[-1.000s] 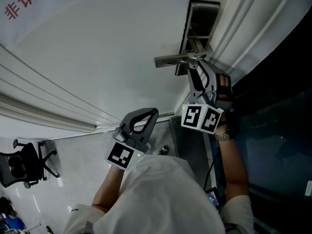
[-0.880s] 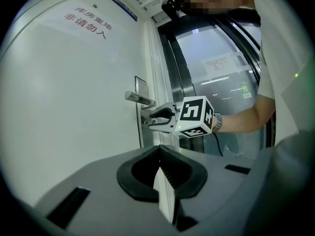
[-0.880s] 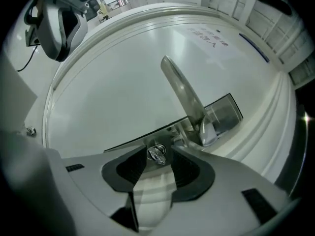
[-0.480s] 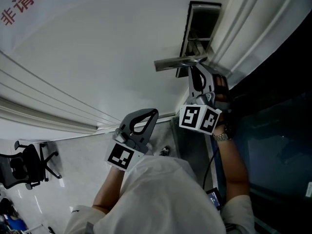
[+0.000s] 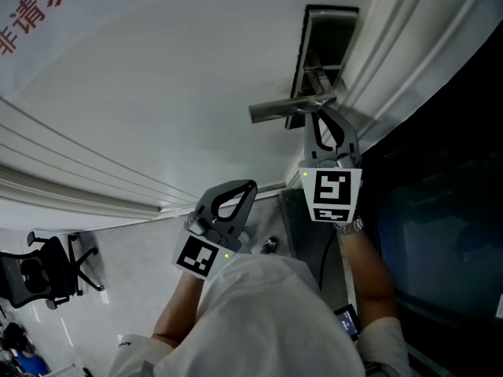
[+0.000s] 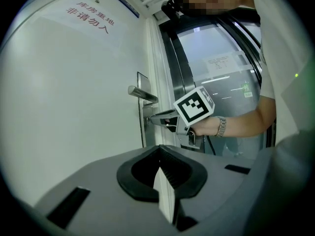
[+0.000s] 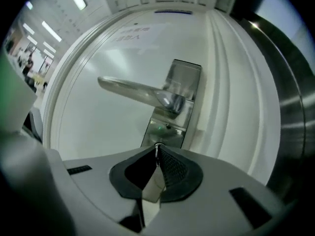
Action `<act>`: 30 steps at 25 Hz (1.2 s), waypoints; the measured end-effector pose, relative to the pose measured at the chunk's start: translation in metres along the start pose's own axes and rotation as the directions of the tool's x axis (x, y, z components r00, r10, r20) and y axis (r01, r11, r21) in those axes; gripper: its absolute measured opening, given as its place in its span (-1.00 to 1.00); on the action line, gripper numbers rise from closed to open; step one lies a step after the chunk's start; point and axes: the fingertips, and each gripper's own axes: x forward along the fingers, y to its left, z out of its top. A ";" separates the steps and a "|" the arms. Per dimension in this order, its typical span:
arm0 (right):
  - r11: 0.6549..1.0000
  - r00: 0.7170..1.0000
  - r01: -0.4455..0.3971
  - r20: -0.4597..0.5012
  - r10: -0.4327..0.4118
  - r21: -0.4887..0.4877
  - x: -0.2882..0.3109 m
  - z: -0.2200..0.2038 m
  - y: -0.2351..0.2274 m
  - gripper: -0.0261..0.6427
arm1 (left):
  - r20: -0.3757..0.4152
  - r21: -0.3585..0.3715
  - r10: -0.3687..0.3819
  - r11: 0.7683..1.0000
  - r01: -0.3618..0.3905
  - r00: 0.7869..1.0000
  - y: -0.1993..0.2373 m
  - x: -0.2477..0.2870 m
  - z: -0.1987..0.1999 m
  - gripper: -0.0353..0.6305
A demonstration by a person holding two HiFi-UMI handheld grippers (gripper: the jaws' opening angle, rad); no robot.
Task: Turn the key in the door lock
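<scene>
We hold the grey left gripper (image 5: 247, 185) shut and empty, well back from the white door (image 5: 157, 93). The grey right gripper (image 5: 318, 115) has just been closing, its tips pinching the small silvery metal key (image 7: 156, 145) in the rectangular steel lock plate (image 7: 171, 118). We judge that this tip-only grip may slip as the key is turned, or foul the steel lever handle (image 7: 133, 90) above.
</scene>
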 end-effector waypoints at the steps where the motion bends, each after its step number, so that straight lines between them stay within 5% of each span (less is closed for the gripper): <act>1: 0.997 1.000 -0.009 0.005 0.009 0.078 0.000 0.000 -0.002 -0.87 | -0.002 -0.001 0.001 1.000 -0.001 1.000 0.000 0.000 -0.001 -0.88; 4: 0.955 0.999 -0.041 0.022 0.036 0.295 0.000 -0.003 -0.006 -0.87 | 0.000 -0.013 0.006 1.000 -0.006 1.000 0.002 -0.001 -0.001 -0.88; 7: 0.863 0.997 -0.082 0.041 0.071 0.499 0.001 -0.005 -0.007 -0.86 | -0.001 -0.009 0.007 1.000 -0.007 1.000 0.004 -0.002 0.000 -0.88; 9: 0.759 0.994 -0.108 0.060 0.091 0.642 0.001 -0.006 -0.009 -0.87 | -0.003 -0.006 0.006 1.000 -0.006 1.000 0.003 -0.002 0.000 -0.88; 12: 0.540 0.988 -0.154 0.112 0.110 0.827 0.000 -0.010 -0.012 -0.86 | -0.006 -0.004 0.001 1.000 -0.001 1.000 0.002 -0.003 -0.001 -0.88; 14: 0.435 0.984 -0.177 0.144 0.108 0.883 0.001 -0.011 -0.013 -0.86 | -0.007 -0.008 0.001 1.000 -0.001 1.000 0.001 -0.003 -0.002 -0.88; 18: 0.358 0.983 -0.181 0.157 0.093 0.916 0.001 -0.012 -0.014 -0.86 | -0.003 -0.013 0.002 1.000 -0.002 1.000 -0.001 -0.003 -0.003 -0.88; 24: 0.095 0.985 -0.165 0.159 0.068 0.982 -0.001 -0.019 -0.015 -0.86 | 0.000 -0.012 0.004 1.000 -0.004 1.000 -0.003 -0.005 -0.001 -0.88; 27: 0.057 0.982 -0.177 0.173 0.072 0.983 0.000 -0.017 -0.014 -0.86 | 0.007 -0.008 0.004 1.000 -0.004 1.000 -0.005 -0.005 0.000 -0.88; 30: 0.133 0.980 -0.190 0.179 0.091 0.973 -0.002 -0.014 -0.012 -0.83 | 0.002 -0.012 0.008 1.000 -0.008 1.000 -0.005 -0.006 0.000 -0.88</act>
